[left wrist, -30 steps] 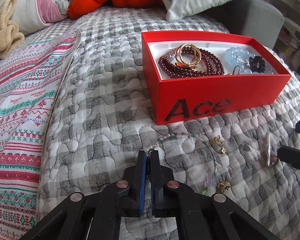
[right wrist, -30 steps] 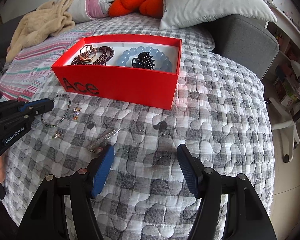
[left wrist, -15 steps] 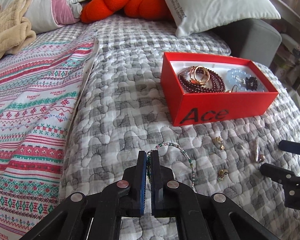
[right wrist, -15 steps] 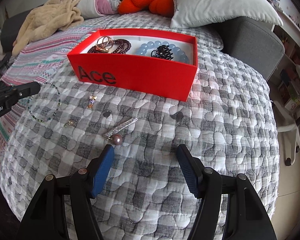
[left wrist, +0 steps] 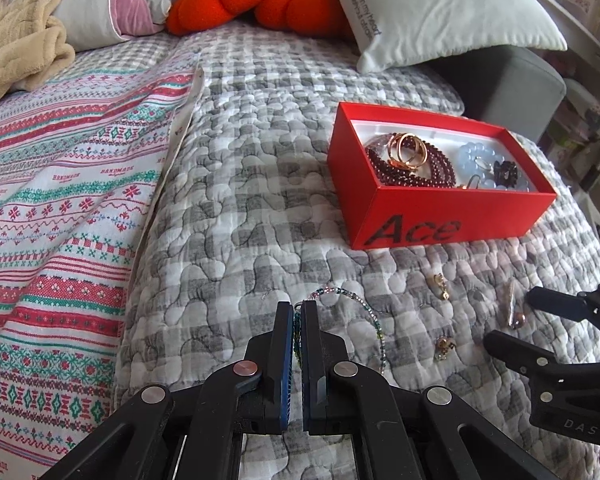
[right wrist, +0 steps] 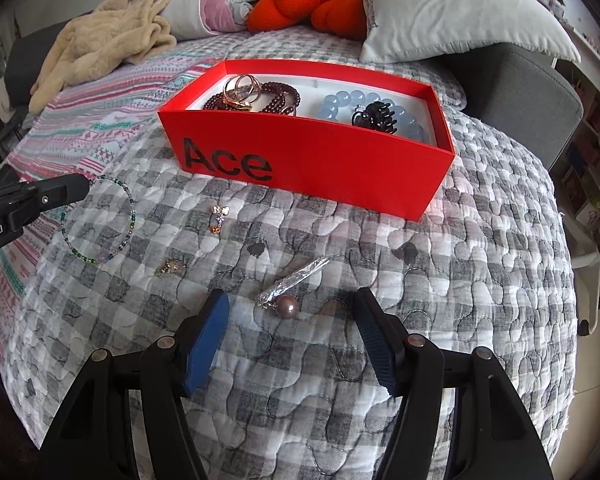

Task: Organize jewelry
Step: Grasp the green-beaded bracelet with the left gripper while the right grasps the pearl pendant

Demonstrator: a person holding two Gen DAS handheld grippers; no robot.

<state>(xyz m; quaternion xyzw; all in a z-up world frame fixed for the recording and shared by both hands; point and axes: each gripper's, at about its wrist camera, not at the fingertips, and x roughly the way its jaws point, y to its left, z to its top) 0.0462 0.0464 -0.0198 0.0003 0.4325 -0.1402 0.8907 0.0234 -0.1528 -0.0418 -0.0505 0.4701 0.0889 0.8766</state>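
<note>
Jaws of the left gripper [left wrist: 296, 312] are clenched on the thin green-and-clear beaded wire bracelet [right wrist: 100, 220], pinching one spot of its hoop while the rest hangs free just above the grey checked quilted bedspread [right wrist: 480, 280], in front of the box's left end. It looks very light and springy, so a pinch on the strand should carry it, though the small beads could slip or the hoop swing; I judge a slow carry safest.

Jaws of the right gripper [right wrist: 292, 312] stand wide apart, straddling the silver foil-like drop pendant with a mauve pearl [right wrist: 286, 302], which lies flat on the bedspread. The pearl is round and likely to roll; the flatter silver stem seems the better place to pinch.

Two small gold-toned earrings [right wrist: 219, 218] lie between bracelet and pendant, tiny and probably hard to lift from soft quilting.

Beyond them sits the red open cardboard box lettered "Ace" [right wrist: 340, 168], already holding dark red beads, gold rings, pale blue beads and a black claw clip.
</note>
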